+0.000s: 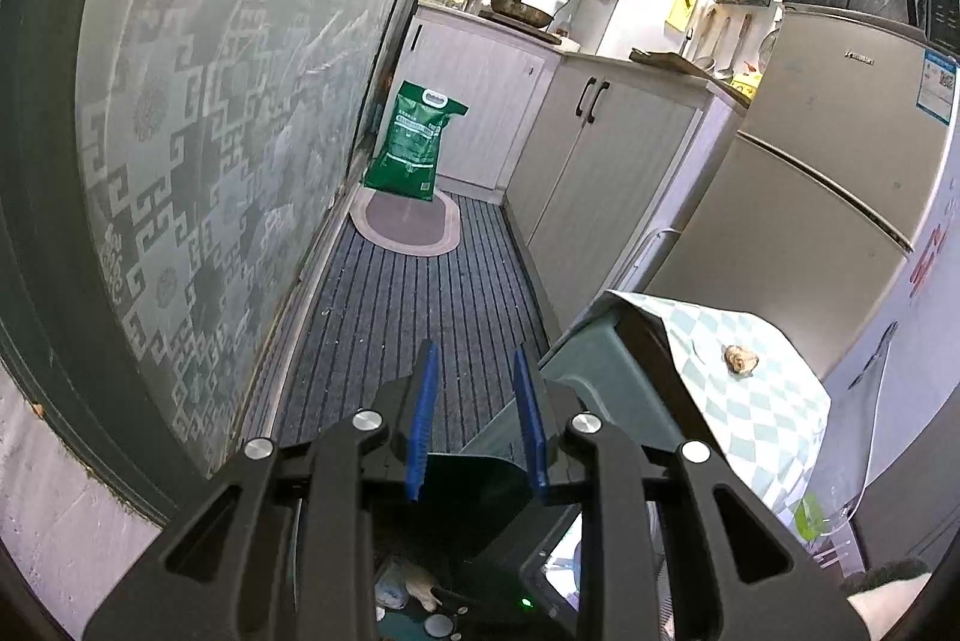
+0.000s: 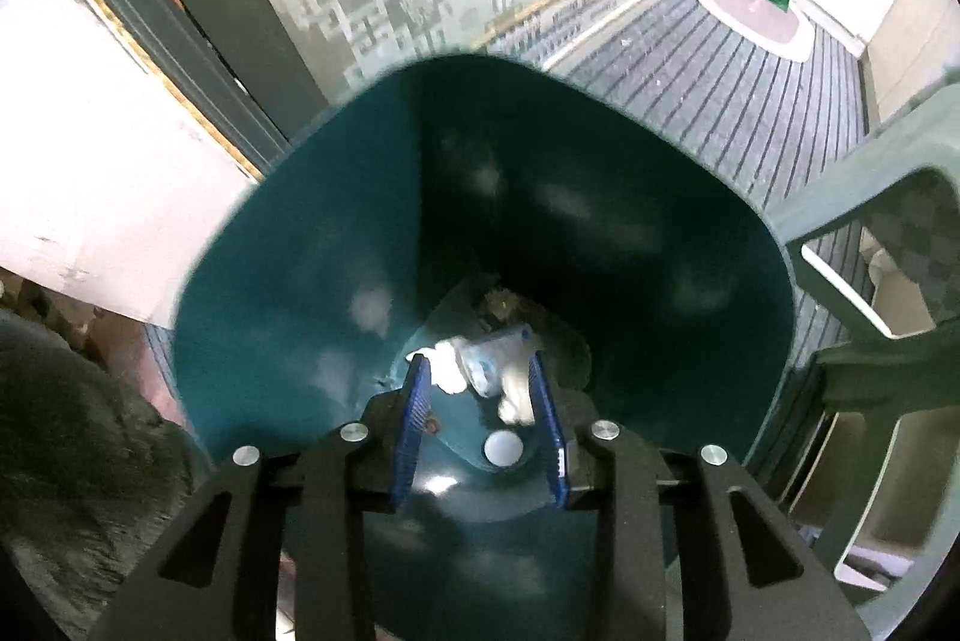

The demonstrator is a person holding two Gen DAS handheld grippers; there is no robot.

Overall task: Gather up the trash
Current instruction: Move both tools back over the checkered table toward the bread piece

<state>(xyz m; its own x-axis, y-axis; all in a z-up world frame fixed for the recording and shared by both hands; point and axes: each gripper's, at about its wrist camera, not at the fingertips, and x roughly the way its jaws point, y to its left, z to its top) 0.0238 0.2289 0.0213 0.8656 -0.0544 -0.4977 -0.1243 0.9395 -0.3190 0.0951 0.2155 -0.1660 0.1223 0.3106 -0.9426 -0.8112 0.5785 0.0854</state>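
One bin (image 2: 288,293), teal, seen from above by the right gripper (image 2: 480,371), which points steeply down into it; jaws part-open, nothing gripped. Several trash pieces (image 2: 480,359) on the bin floor: white scraps, one round white cap (image 2: 503,448) at 6 o'clock. Left gripper (image 1: 474,371) angled down over the striped mat (image 1: 390,299), jaws narrowly apart, empty. One crumpled scrap (image 1: 741,359) on the checked cloth (image 1: 762,401) at 3 o'clock.
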